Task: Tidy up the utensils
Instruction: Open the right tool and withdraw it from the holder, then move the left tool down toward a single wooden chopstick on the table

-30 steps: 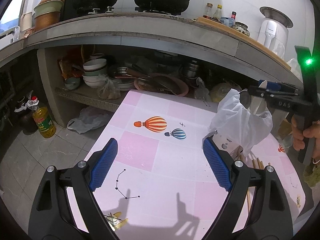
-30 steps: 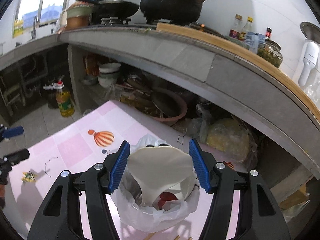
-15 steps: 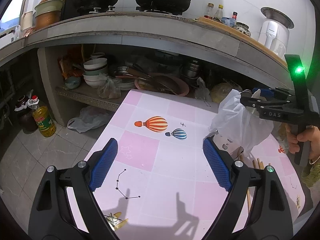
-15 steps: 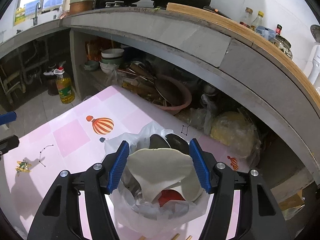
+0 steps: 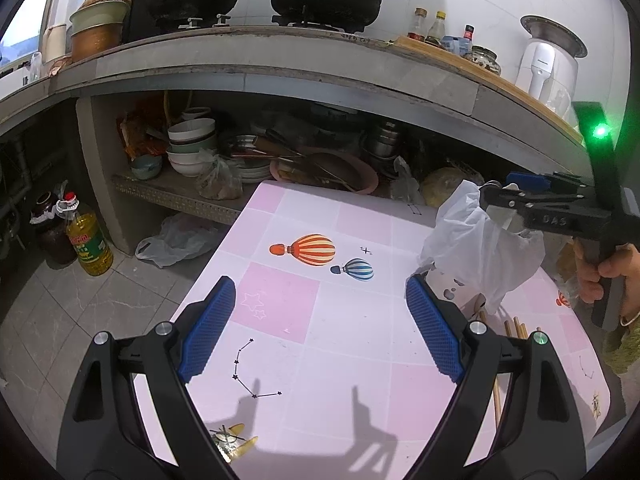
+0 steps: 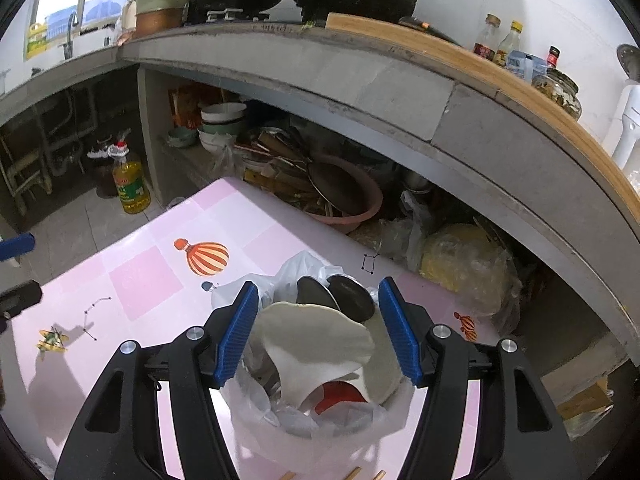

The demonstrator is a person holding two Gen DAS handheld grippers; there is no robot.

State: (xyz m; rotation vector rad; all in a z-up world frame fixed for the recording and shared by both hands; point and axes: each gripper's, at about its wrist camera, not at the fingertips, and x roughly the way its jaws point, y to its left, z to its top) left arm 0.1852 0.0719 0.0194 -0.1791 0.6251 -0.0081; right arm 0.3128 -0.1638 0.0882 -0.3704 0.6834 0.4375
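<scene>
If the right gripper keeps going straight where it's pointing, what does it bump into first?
Probably the white spoon sticking out of the bag-lined holder. It sits between the right gripper pads, though depth is hard to judge.

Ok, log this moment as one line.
left hand-held gripper: open, empty, over pink table | right hand-held gripper: jaws astride white spoon in bag-lined holder, grip unclear | chopsticks: on table

Pink table (image 5: 340, 344) lies bare at left; bagged container (image 5: 476, 256) and chopsticks (image 5: 516, 326) crowd its right.
</scene>
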